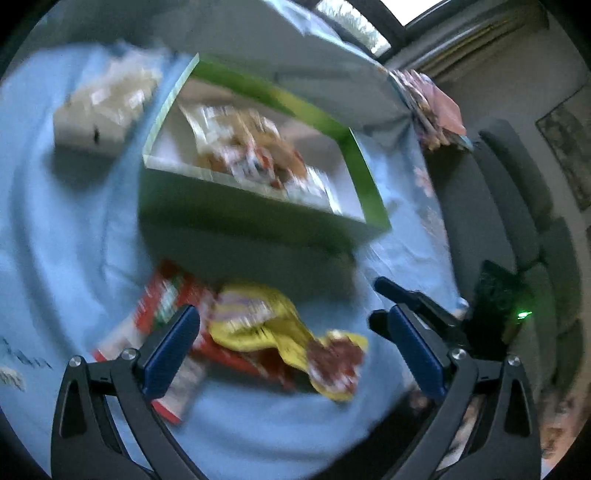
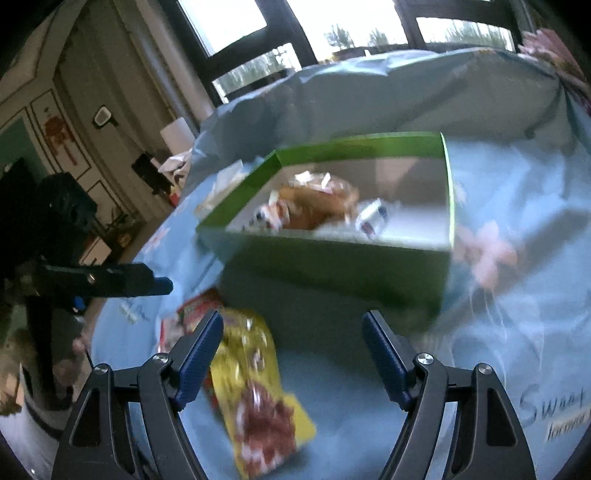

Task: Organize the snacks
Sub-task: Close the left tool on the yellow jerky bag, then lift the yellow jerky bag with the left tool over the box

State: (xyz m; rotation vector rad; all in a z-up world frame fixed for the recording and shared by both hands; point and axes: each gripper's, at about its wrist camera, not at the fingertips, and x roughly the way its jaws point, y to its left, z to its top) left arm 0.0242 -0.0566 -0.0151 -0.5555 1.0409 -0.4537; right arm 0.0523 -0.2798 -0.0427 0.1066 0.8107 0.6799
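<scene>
A green open box (image 1: 236, 206) stands on the blue cloth and holds several wrapped snacks (image 1: 255, 147); it also shows in the right wrist view (image 2: 332, 258). A yellow snack bag (image 1: 280, 325) lies over a red snack pack (image 1: 166, 306) in front of the box. In the right wrist view the yellow bag (image 2: 255, 387) lies just right of the left finger, with the red pack (image 2: 195, 306) behind it. My left gripper (image 1: 291, 343) is open and empty above the bags. My right gripper (image 2: 291, 354) is open and empty. Both views are blurred.
A white box (image 1: 99, 110) of pale packets sits left of the green box. The table edge drops off at the right toward grey chairs (image 1: 517, 206). The other gripper (image 2: 122, 284) shows at the left of the right wrist view. Windows (image 2: 332, 29) are behind.
</scene>
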